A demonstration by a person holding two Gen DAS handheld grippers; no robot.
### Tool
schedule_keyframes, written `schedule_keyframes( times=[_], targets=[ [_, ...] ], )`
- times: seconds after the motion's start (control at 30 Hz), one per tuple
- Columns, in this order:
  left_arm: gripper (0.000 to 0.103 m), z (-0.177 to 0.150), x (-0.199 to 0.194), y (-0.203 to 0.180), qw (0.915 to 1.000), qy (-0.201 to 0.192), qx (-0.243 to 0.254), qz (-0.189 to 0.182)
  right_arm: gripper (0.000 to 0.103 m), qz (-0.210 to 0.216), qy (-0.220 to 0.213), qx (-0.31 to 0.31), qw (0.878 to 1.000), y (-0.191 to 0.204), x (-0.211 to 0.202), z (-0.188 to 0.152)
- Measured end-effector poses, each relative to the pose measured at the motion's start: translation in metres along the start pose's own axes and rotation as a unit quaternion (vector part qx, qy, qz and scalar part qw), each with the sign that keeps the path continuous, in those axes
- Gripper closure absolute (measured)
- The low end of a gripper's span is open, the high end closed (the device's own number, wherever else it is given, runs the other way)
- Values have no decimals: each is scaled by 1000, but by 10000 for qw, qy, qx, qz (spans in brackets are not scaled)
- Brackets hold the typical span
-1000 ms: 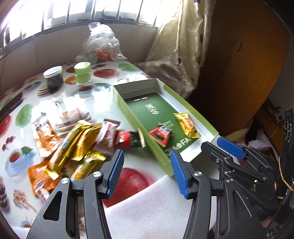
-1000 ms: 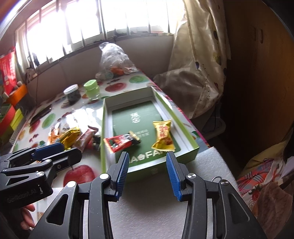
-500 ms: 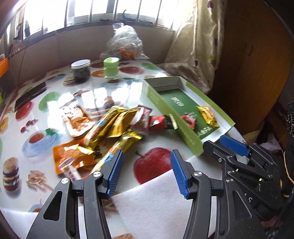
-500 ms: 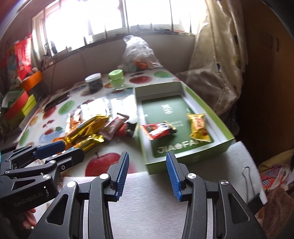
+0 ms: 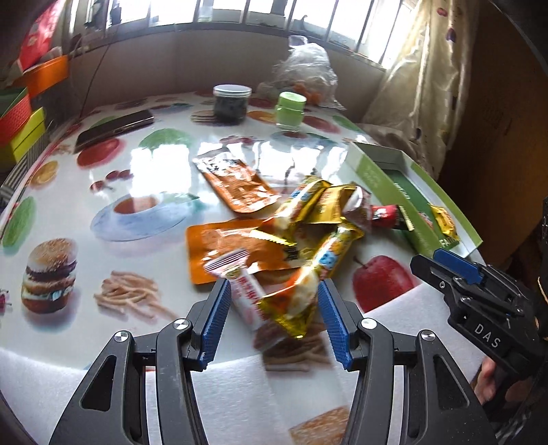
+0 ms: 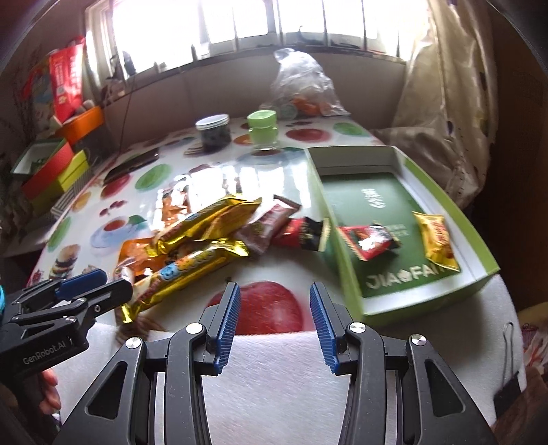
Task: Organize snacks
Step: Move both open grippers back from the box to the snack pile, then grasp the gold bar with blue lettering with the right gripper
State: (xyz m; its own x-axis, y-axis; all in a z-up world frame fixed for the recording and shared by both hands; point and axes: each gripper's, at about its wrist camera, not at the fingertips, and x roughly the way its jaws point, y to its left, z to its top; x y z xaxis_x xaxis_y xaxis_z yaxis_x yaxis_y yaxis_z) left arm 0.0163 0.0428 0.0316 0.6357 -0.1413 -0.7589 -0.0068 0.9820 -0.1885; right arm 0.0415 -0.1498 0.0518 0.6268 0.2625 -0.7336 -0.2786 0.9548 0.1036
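Left gripper (image 5: pixel 272 320) spread open, pads flanking the gold snack bar (image 5: pixel 301 294) without pressing it, at the near end of the snack pile (image 6: pixel 205 239). Right gripper (image 6: pixel 272 318) open, empty, over the apple print, beside the green box (image 6: pixel 424 301).

You can read "JIA" and "FA" on the green box (image 6: pixel 404 274) floor. Left gripper (image 6: pixel 99 291) body says "GenRobot.AI"; right gripper (image 5: pixel 445 262) body says "DAS".

Bright barred windows (image 6: pixel 246 20), cream curtain (image 6: pixel 445 89), wooden cabinet (image 5: pixel 496 113)
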Motion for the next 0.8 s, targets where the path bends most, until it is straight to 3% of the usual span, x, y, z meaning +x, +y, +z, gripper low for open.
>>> schedule_keyframes(
  times=[0.4,0.8],
  targets=[
    [49,-2,0,41,9991,-25,-396,113,62,527,393,167,9977,32,37,15],
    [49,-3,4,55,9980,55,-633,31,62,702,573,673,9936,37,56,27]
  ],
)
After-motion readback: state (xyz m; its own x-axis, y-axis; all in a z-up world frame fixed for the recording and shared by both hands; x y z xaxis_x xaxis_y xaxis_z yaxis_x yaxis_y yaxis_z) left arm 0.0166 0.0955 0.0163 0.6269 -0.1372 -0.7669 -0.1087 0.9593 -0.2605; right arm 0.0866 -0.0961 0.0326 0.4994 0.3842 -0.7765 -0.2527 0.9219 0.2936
